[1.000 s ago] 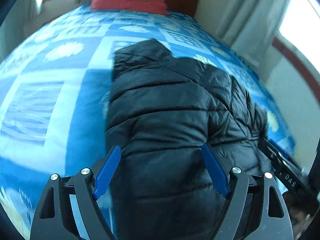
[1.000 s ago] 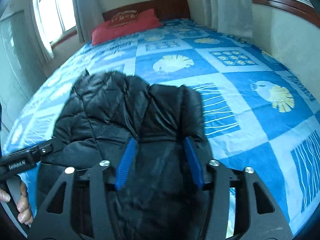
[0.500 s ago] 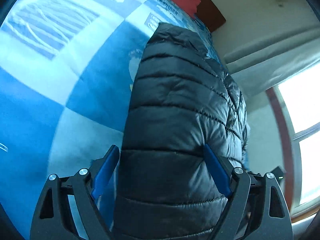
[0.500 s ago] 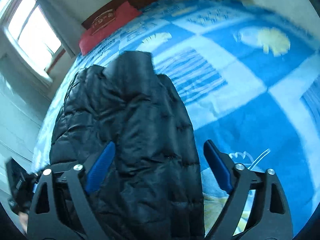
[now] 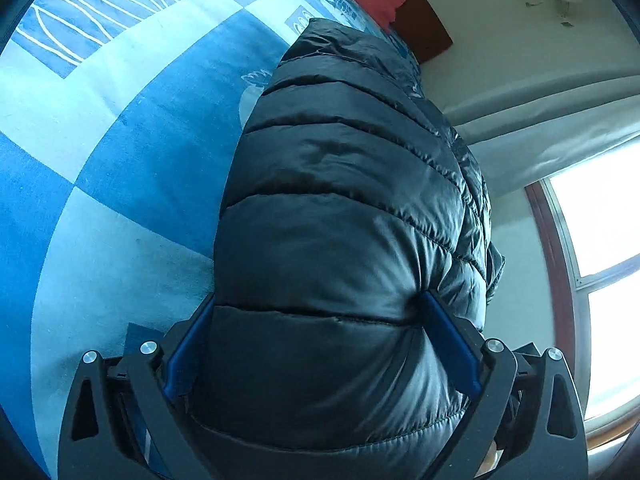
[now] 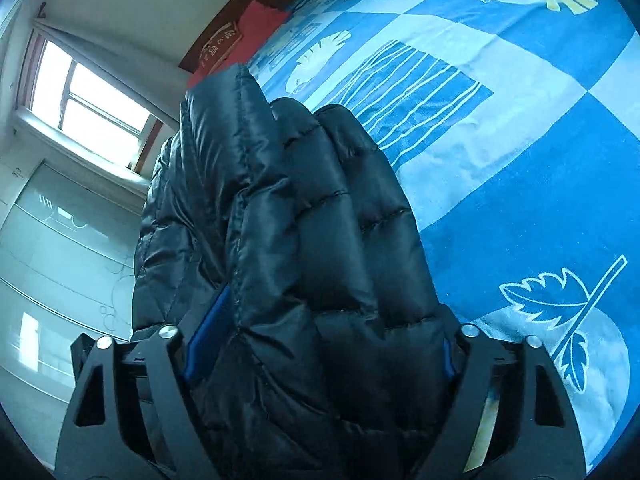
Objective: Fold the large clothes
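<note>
A black puffer jacket [image 5: 344, 208] lies lengthwise on the blue patterned bedspread [image 5: 120, 140]. My left gripper [image 5: 316, 298] has come down over its near end. The jaws are opening, and the padded fabric bulges up between the blue pads [image 5: 450, 348] and brushes them. In the right wrist view the black puffer jacket [image 6: 304, 216] shows as a bunched, quilted ridge. My right gripper [image 6: 334, 316] straddles it with its jaws closing. The fabric swells over both pads [image 6: 206, 340], and the right one is almost buried.
A red pillow [image 6: 244, 32] rests against the dark wooden headboard [image 5: 420, 28] at the far end of the bed. Curtained windows [image 6: 88, 108] stand on both sides. Bare bedspread [image 6: 540, 200] stretches to the right of the jacket, and more lies to its left.
Both grippers sank onto the jacket's near end and rolled, tilting the views. The left jaws widened. The right jaws widened, then narrowed around the fabric, which now fills both gaps.
</note>
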Action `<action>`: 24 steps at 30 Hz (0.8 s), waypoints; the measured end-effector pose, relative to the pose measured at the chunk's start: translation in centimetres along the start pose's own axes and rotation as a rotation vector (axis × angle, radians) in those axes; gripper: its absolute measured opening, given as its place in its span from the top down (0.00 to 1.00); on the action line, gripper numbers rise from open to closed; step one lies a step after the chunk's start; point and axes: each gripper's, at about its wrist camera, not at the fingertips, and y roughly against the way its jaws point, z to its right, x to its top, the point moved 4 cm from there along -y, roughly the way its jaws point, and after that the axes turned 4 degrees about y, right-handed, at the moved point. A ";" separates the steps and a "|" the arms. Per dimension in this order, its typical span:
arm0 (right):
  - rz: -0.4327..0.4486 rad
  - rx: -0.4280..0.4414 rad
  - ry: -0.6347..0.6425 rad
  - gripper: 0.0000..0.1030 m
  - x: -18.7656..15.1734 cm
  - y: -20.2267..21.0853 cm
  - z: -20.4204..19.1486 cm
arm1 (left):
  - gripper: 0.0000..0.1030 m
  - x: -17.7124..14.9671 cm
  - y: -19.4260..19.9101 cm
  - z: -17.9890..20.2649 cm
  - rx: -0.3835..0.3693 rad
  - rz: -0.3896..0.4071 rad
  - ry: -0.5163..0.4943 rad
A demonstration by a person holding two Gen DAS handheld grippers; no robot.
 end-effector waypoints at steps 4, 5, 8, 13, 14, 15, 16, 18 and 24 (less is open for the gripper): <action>0.018 0.036 -0.010 0.44 -0.7 0.4 -0.3 | 0.14 -0.4 0.2 0.6 0.001 0.007 -0.009; 0.022 0.041 -0.011 0.48 -0.8 0.5 -0.5 | 0.16 -0.4 0.4 0.7 0.002 0.009 -0.012; 0.036 0.044 0.004 0.55 -1.1 1.0 -1.1 | 0.19 -0.3 0.9 0.8 0.001 0.010 -0.022; 0.076 0.060 0.029 0.63 -1.5 2.2 -2.8 | 0.25 0.1 1.8 1.6 -0.006 0.013 -0.059; 0.083 0.073 0.030 0.65 -1.7 2.3 -3.4 | 0.25 0.2 2.2 1.8 -0.005 0.018 -0.067; 0.085 0.079 0.033 0.66 -1.7 2.3 -3.7 | 0.25 0.4 2.4 1.7 -0.004 0.022 -0.071; 0.086 0.087 0.039 0.66 -1.7 2.1 -4.3 | 0.25 0.6 2.9 1.8 -0.007 0.030 -0.075; 0.081 0.102 0.055 0.67 -1.9 1.5 -5.6 | 0.26 1.2 4.1 1.8 -0.006 0.049 -0.084; 0.045 0.165 0.080 0.68 -2.3 -1.2 -9.4 | 0.26 3.3 7.4 0.5 0.021 0.105 -0.074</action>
